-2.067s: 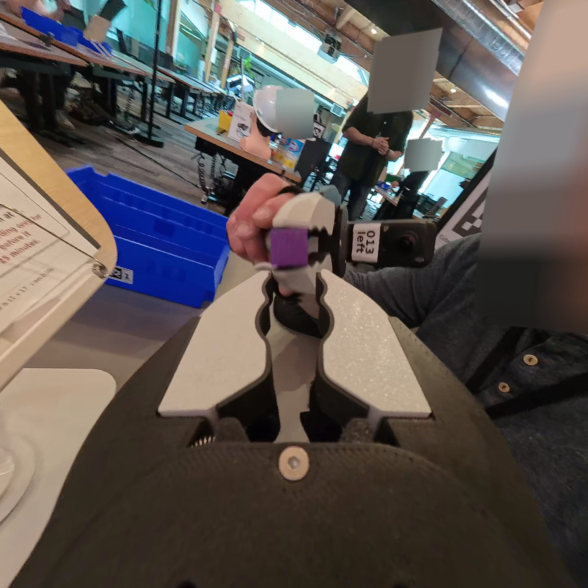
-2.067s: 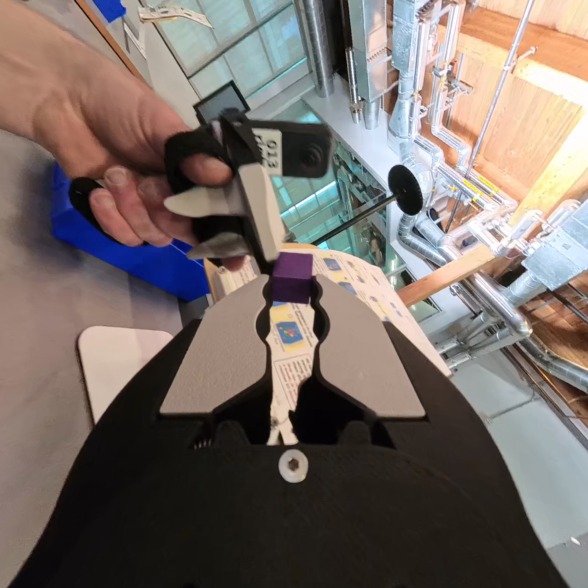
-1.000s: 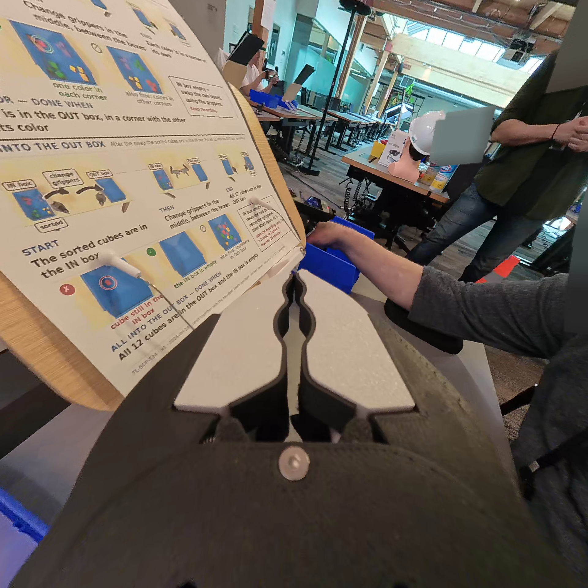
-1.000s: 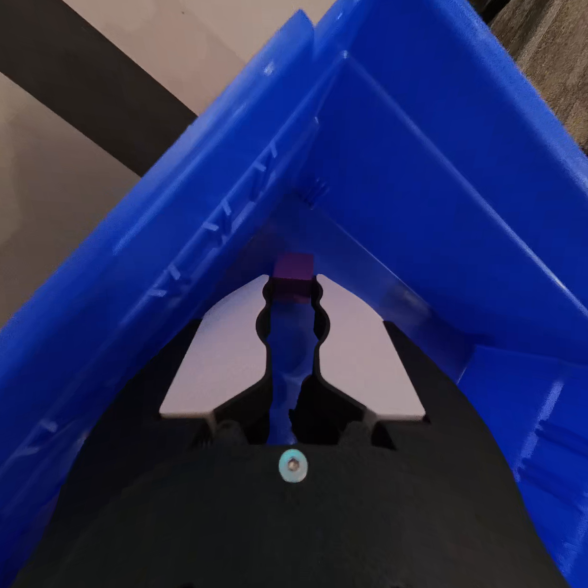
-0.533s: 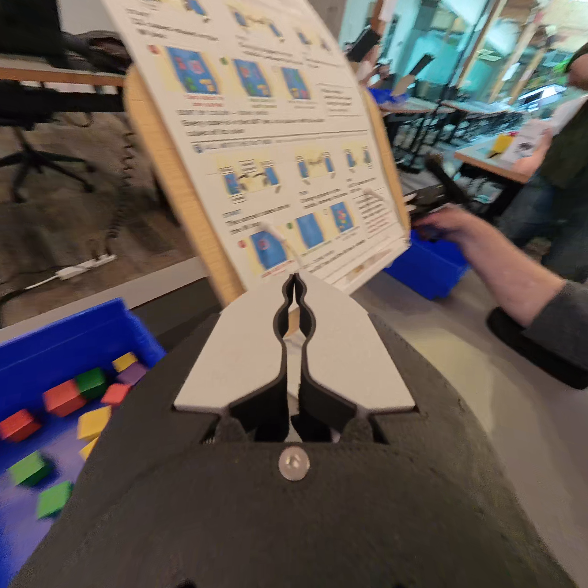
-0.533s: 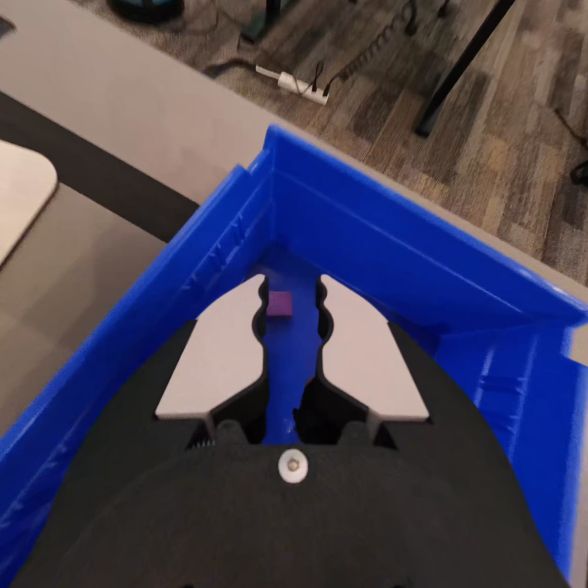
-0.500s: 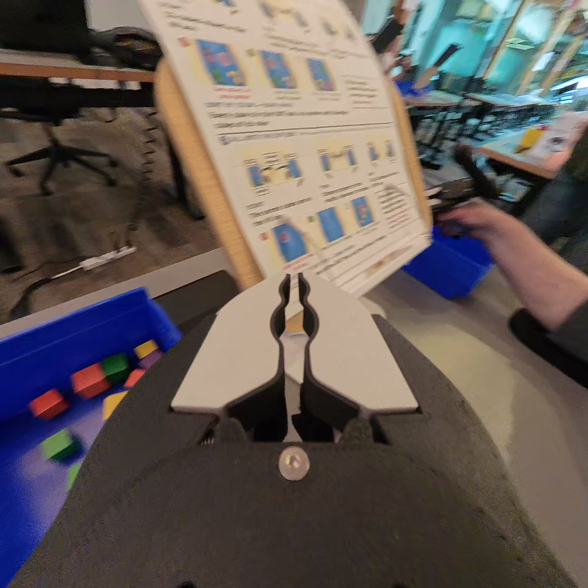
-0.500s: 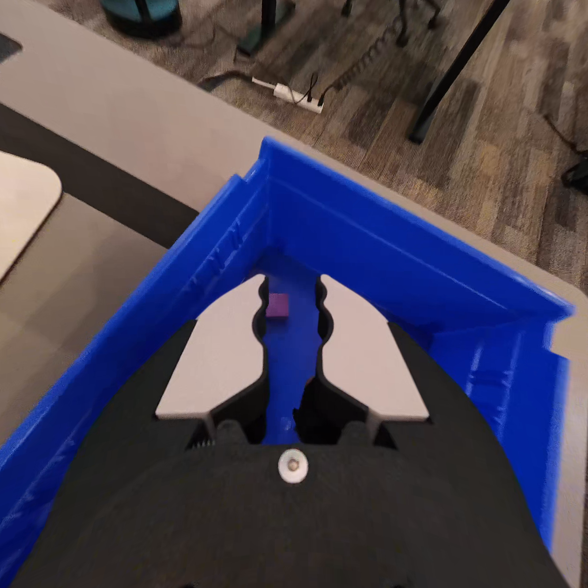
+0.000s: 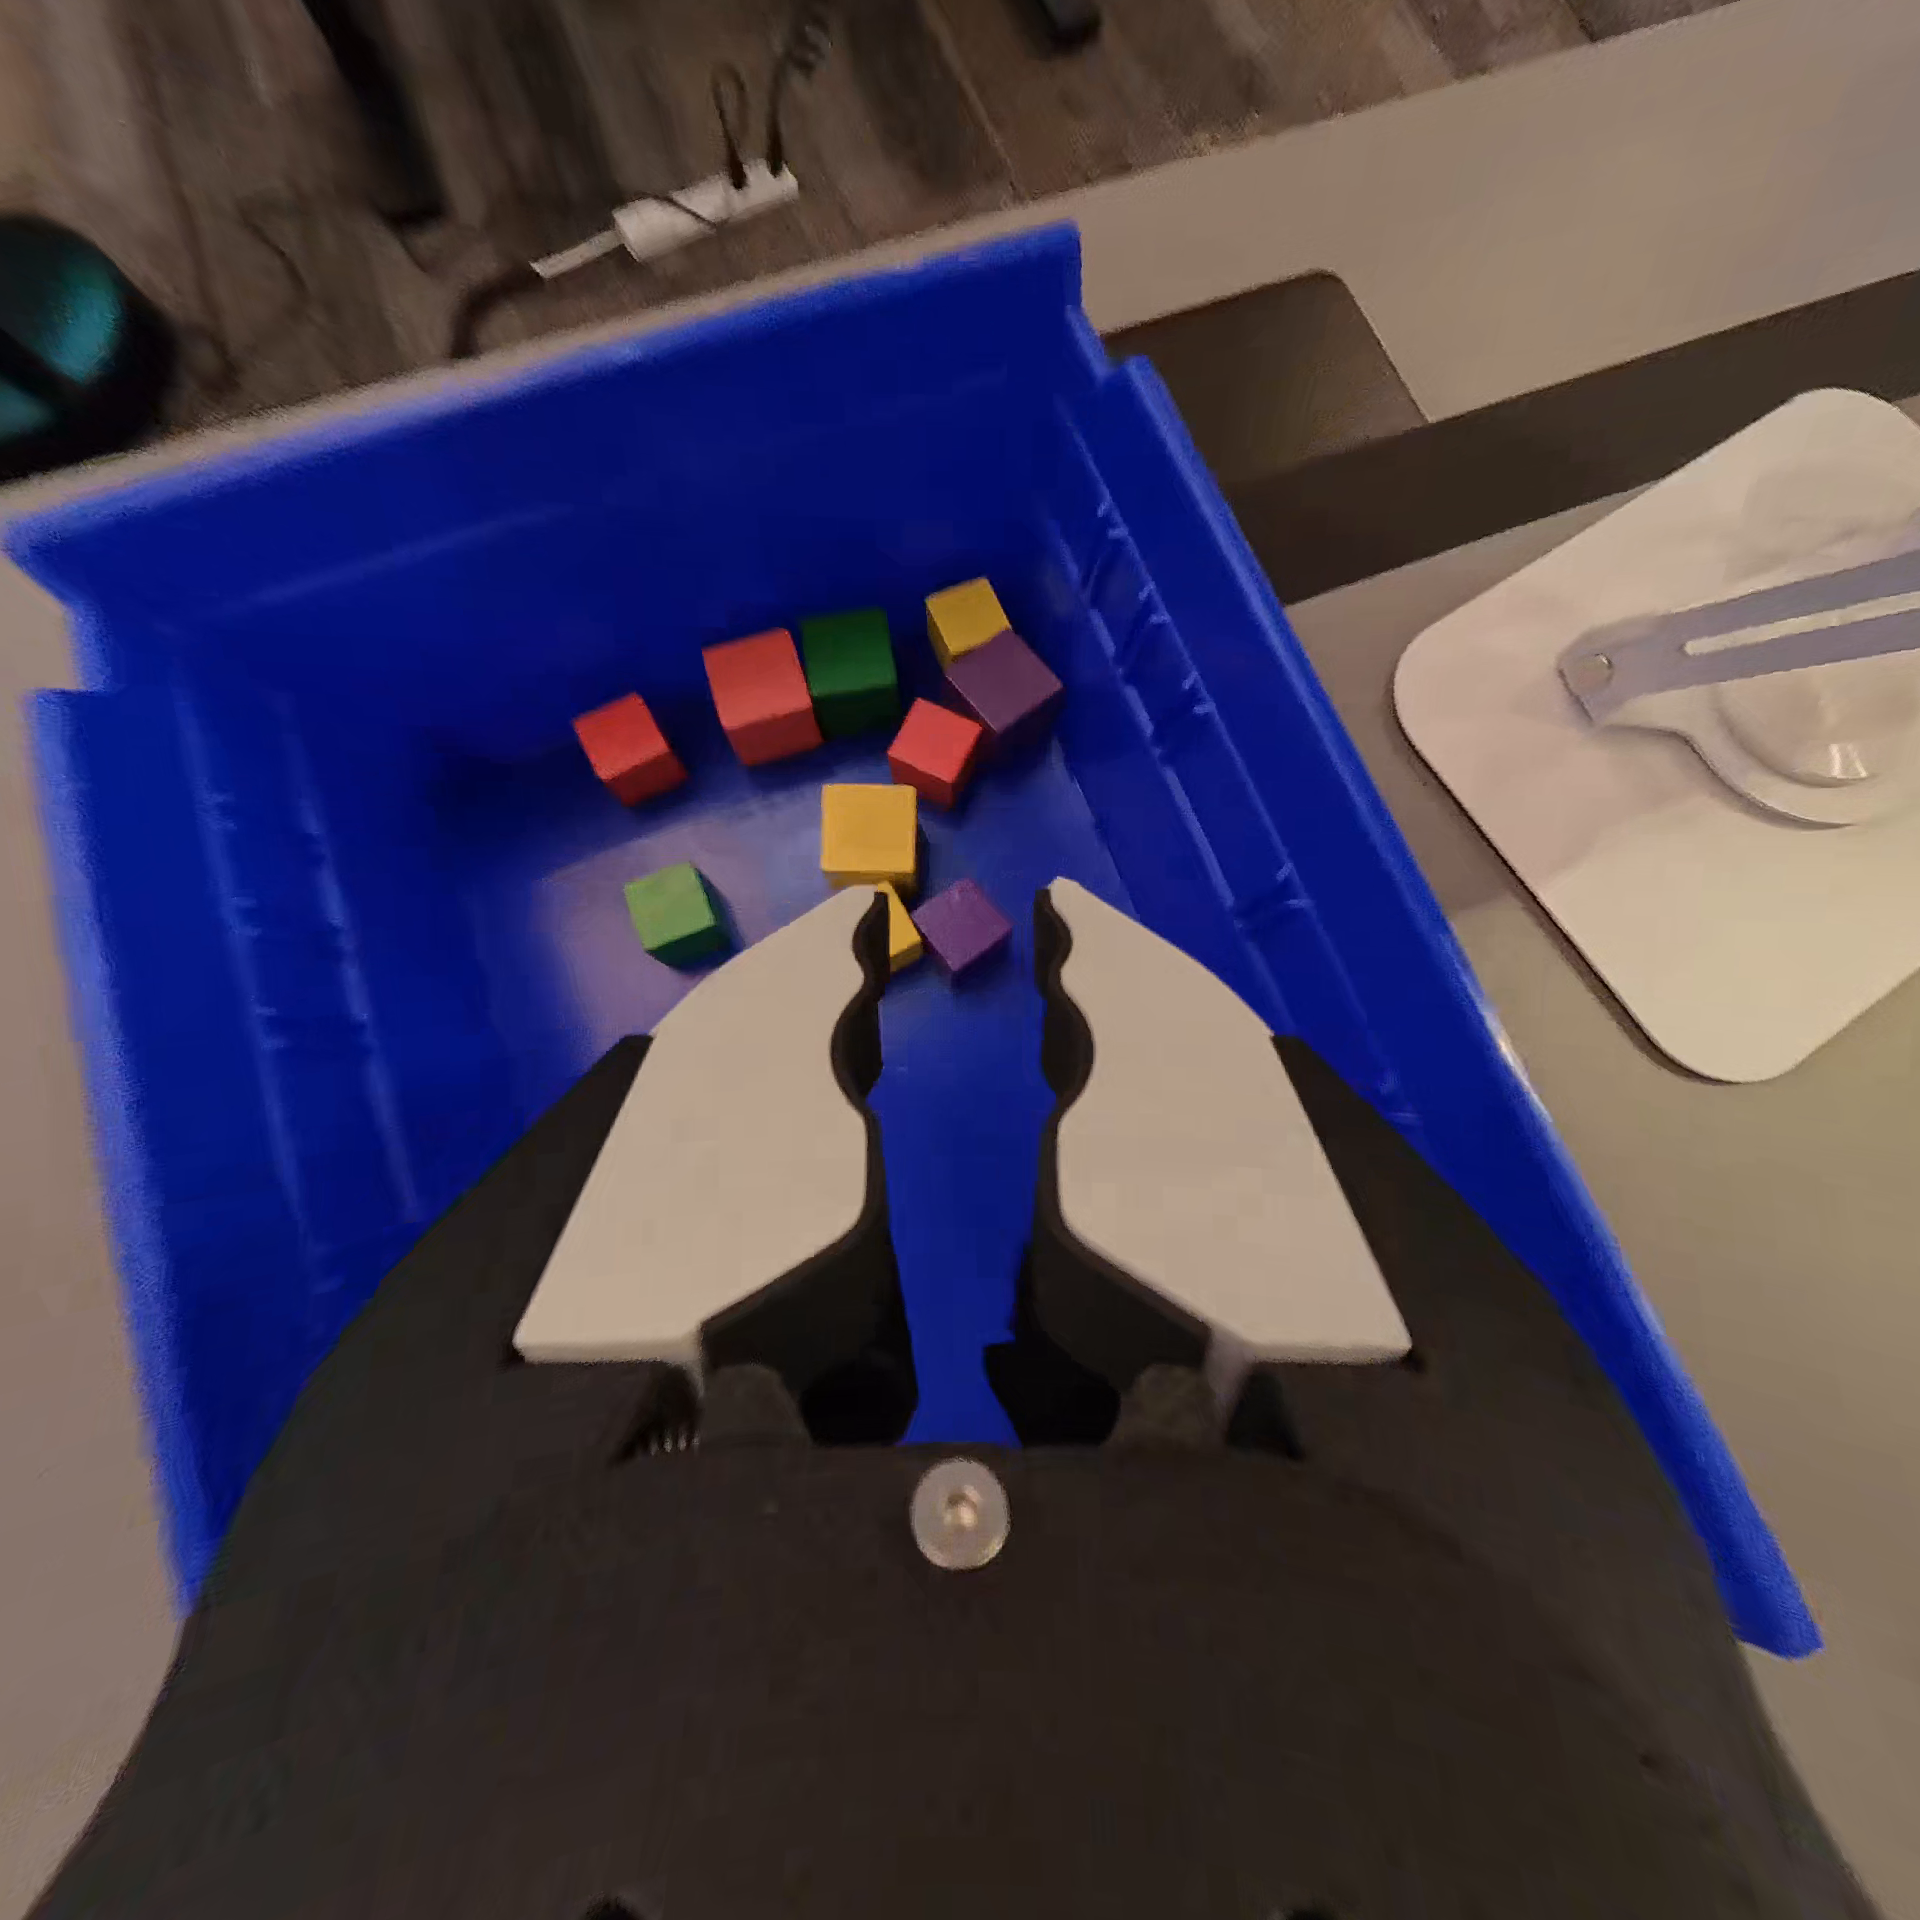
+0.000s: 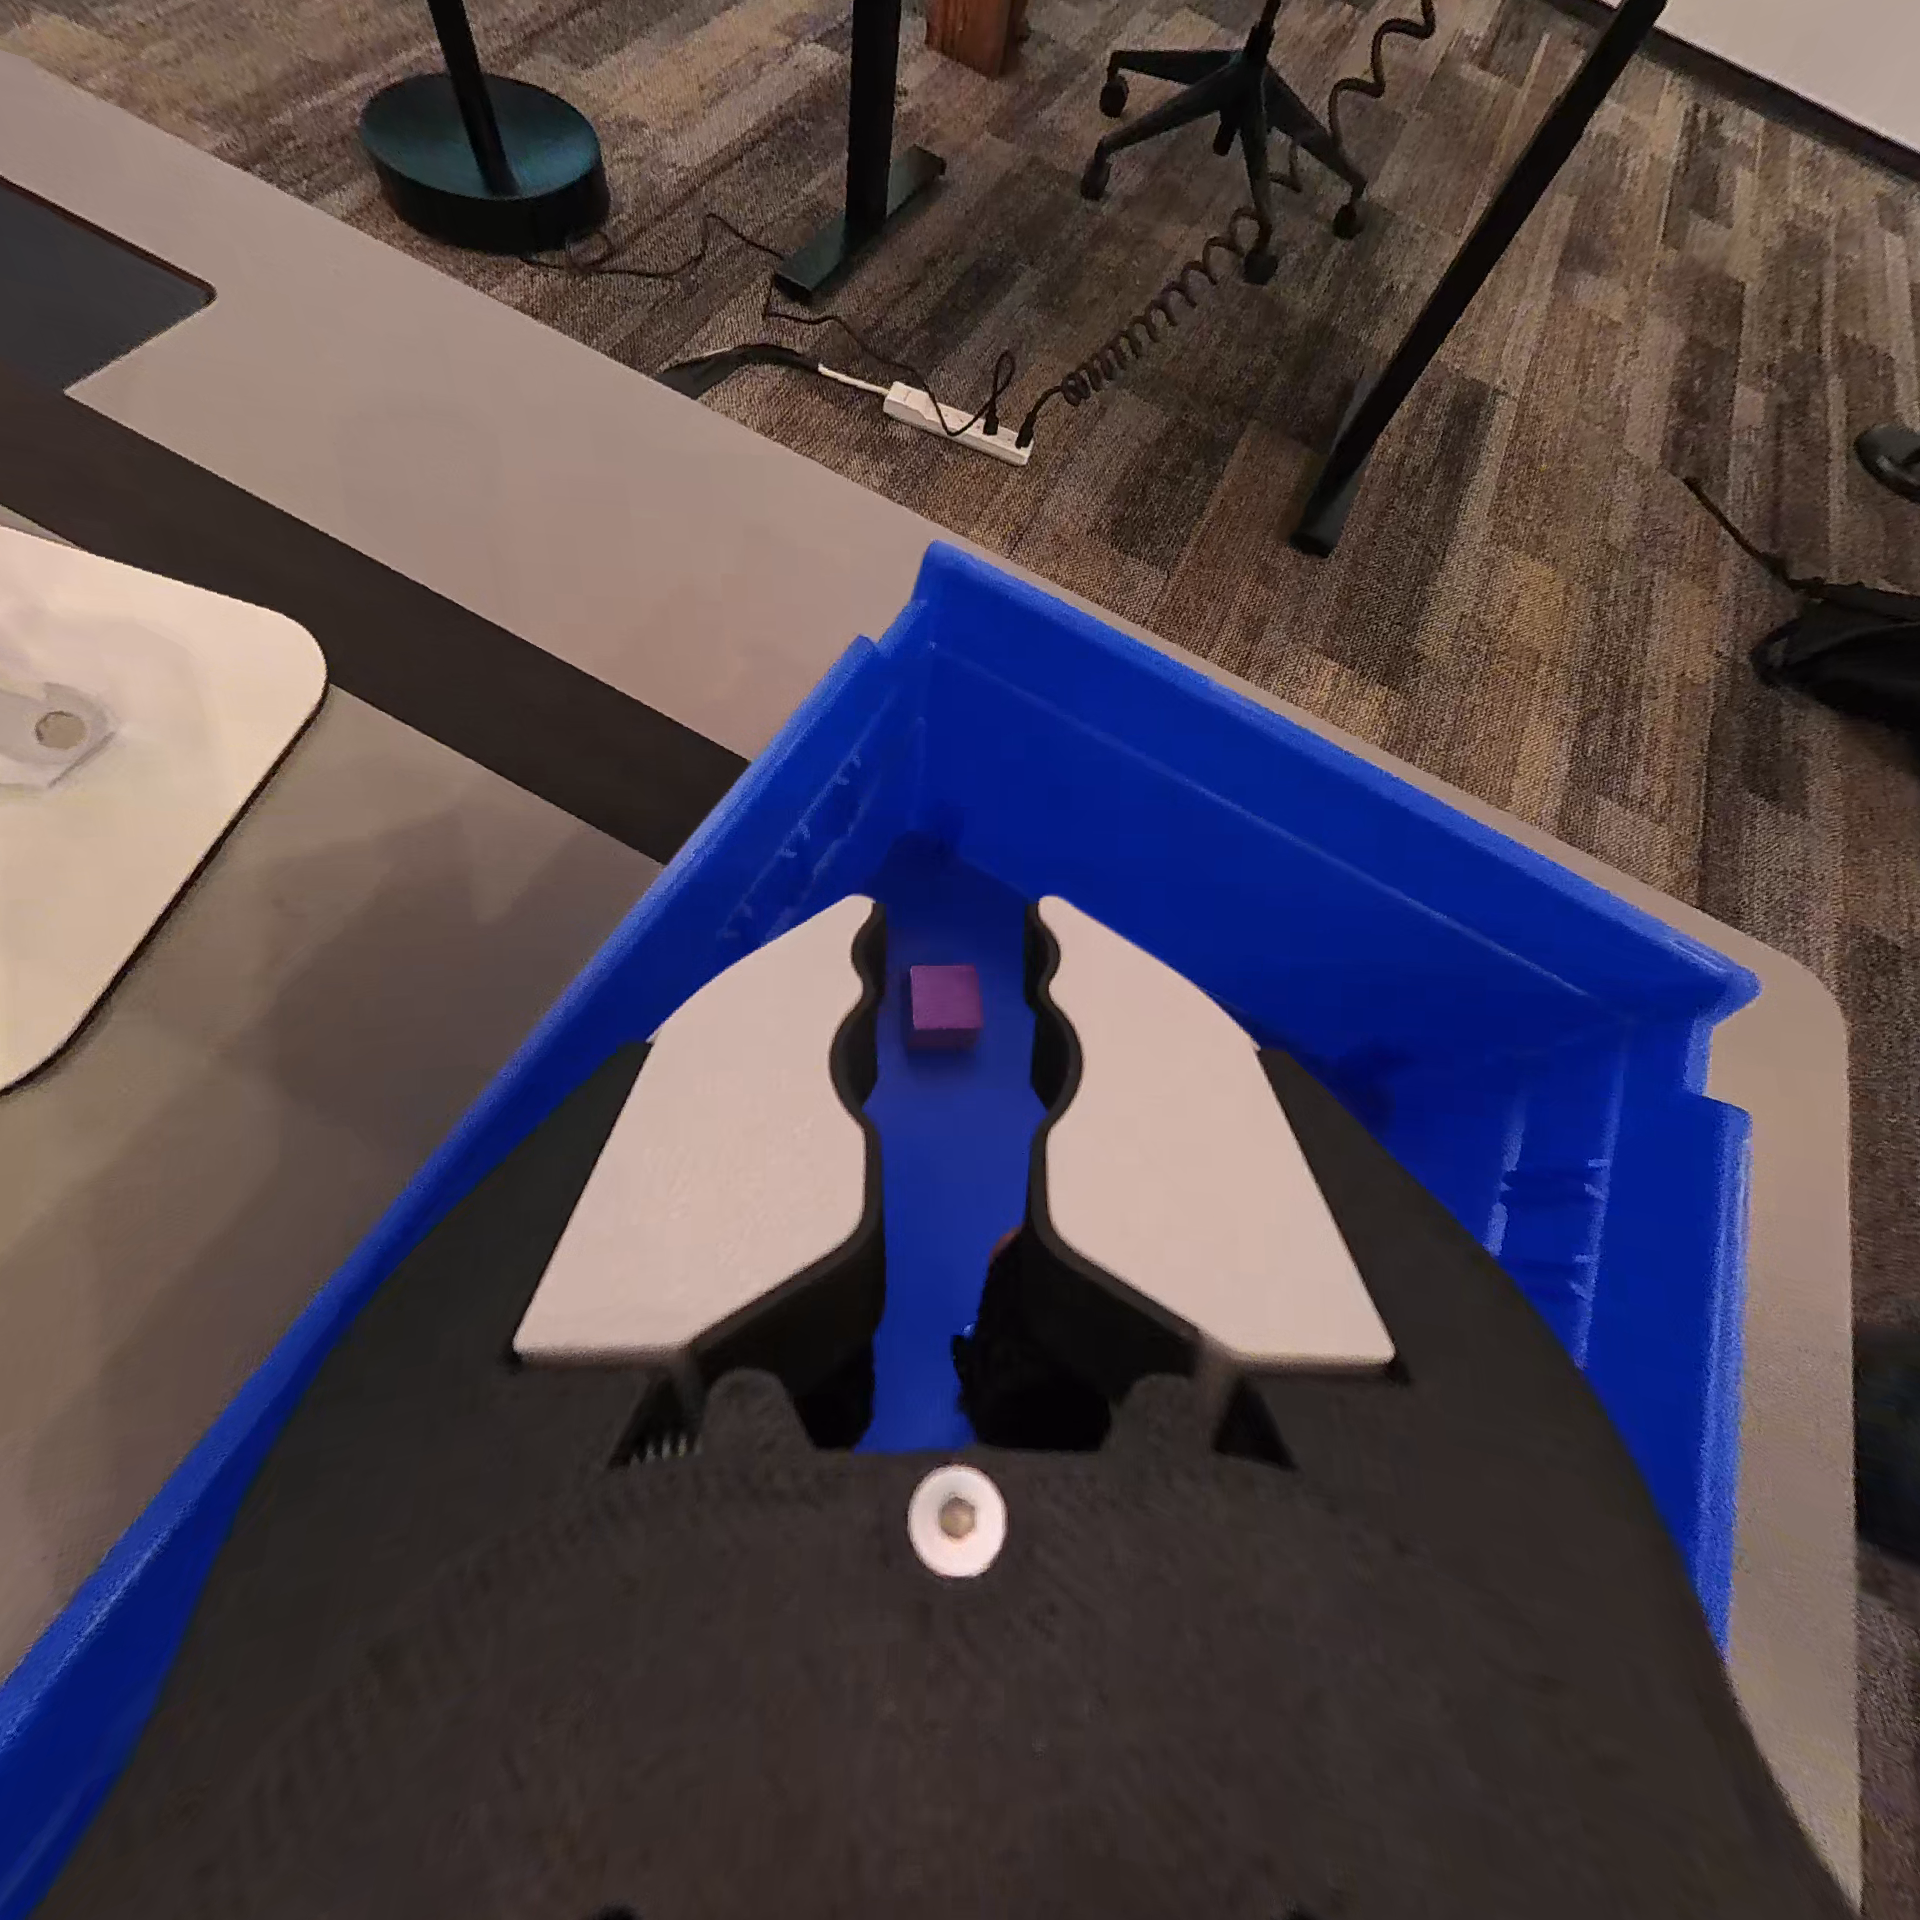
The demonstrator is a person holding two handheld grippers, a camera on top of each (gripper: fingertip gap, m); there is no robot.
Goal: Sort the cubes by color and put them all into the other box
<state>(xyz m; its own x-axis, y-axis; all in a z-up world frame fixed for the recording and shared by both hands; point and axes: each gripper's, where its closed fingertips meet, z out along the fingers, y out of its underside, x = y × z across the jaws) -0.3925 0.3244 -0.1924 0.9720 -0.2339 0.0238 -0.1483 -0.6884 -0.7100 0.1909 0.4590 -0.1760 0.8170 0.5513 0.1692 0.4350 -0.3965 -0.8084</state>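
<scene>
In the left wrist view my left gripper (image 9: 958, 902) is open and empty above a blue box (image 9: 343, 561) that holds several loose cubes. A small purple cube (image 9: 962, 925) and a small yellow cube (image 9: 900, 931) lie on the floor just beyond the fingertips. A bigger yellow cube (image 9: 869, 840), red cubes (image 9: 758, 694), green cubes (image 9: 673, 912) and another purple cube (image 9: 1002, 682) lie farther in. In the right wrist view my right gripper (image 10: 956, 909) is open and raised over the other blue box (image 10: 1351, 894). One purple cube (image 10: 943, 1008) lies on that box's floor near the corner, free of the fingers.
A white pad with a metal stand base lies on the grey table right of the left box (image 9: 1704, 748) and left of the right box (image 10: 114, 758). A dark strip crosses the table (image 10: 499, 675). Beyond the table edge are the floor, cables, a power strip (image 10: 956, 421) and chair legs.
My right gripper let go of the purple cube in the box corner and has lifted away from it. My left gripper swung from the instruction board down over the cube box and opened.
</scene>
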